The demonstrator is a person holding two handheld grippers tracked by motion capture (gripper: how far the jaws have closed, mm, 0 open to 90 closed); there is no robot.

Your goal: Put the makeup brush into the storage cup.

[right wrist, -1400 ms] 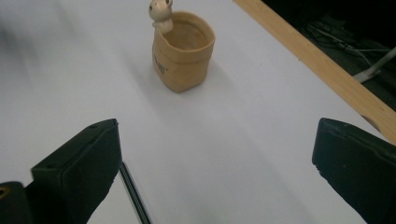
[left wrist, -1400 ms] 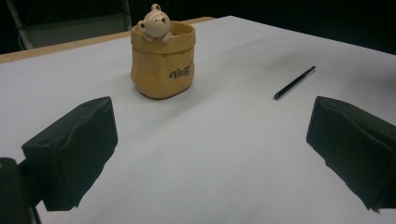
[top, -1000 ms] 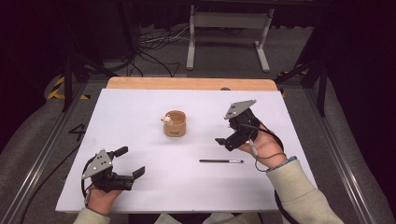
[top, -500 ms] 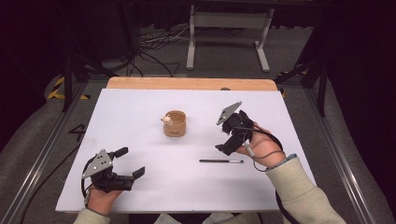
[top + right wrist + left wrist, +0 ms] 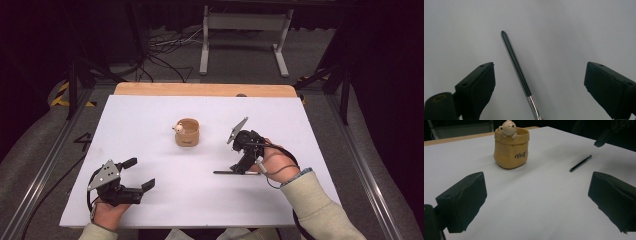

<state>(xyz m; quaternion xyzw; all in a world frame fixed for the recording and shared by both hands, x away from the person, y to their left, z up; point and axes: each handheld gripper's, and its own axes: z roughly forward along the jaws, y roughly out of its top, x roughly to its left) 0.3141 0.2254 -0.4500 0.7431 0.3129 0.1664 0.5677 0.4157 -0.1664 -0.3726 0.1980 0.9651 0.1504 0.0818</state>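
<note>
- Brush point(image 5: 235, 172) lies flat on the table point(image 5: 150, 125), near the right side, well apart from the cup point(image 5: 187, 132).
- Right hand-held gripper point(image 5: 241, 167) is directly above the brush, tipped down at it; the left hand-held gripper point(image 5: 137, 175) sits far off on the table's left side. The right is clearly nearer, so I'd expect it to make the pick.
- In the right gripper view the brush point(image 5: 517, 67) lies between the jaws, closer to the left pad, touching neither.
- Long axis: in the high view it runs left-right across the table, dark handle end pointing left toward the middle, metal ferrule end under the right hand-held gripper.
- In the right gripper view the axis runs nearly along the view, slightly skewed, so the jaws close across it; the grasp would land near the ferrule.
- Right jaws: apart, have just been closing a little, brush in the gap but not clamped.
- Left jaws: wide apart, nothing between them; cup point(image 5: 511, 147) and brush point(image 5: 580, 163) lie ahead of them.
- Next move, as I read it: a short drop, then close.
</note>
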